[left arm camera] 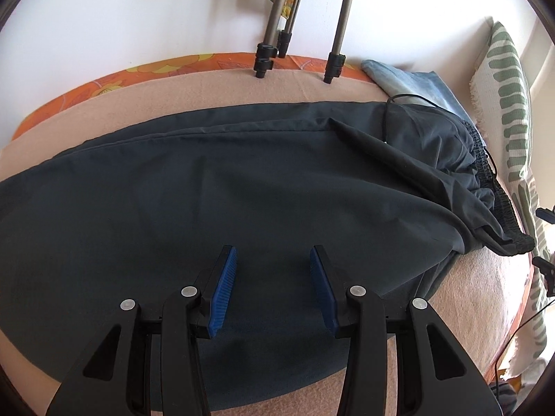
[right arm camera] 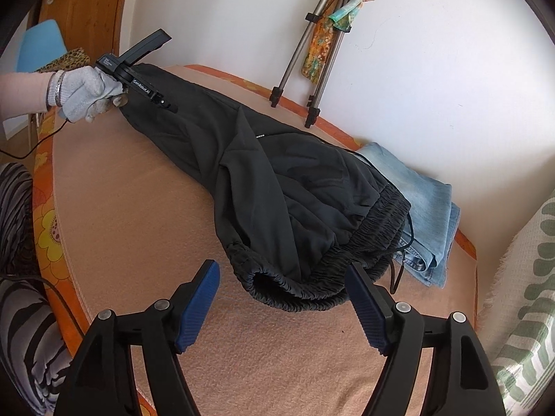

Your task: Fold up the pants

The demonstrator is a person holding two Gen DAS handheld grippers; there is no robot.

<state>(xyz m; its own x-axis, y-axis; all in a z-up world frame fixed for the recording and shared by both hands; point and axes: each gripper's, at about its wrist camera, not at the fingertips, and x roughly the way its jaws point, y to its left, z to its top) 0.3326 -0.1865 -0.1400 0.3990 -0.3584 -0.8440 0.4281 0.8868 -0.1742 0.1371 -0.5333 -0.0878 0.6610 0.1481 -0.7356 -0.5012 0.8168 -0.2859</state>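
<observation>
Dark pants (left arm camera: 242, 187) lie lengthwise on a pink blanket (left arm camera: 468, 298), legs folded one over the other, the elastic waistband (right arm camera: 312, 284) bunched at the right end. My left gripper (left arm camera: 274, 260) is open and hovers over the leg fabric, holding nothing. In the right wrist view the left gripper's body (right arm camera: 138, 66) is held by a gloved hand over the leg end. My right gripper (right arm camera: 282, 277) is open just in front of the waistband, its right pad (right arm camera: 364, 305) close to the waistband's edge, empty.
Folded light-blue jeans (right arm camera: 423, 201) lie beside the waistband by the wall. Tripod legs (right arm camera: 312, 69) stand on the bed's far edge. A green-patterned pillow (left arm camera: 510, 104) is at the right. A thin black cable (left arm camera: 388, 114) runs over the pants.
</observation>
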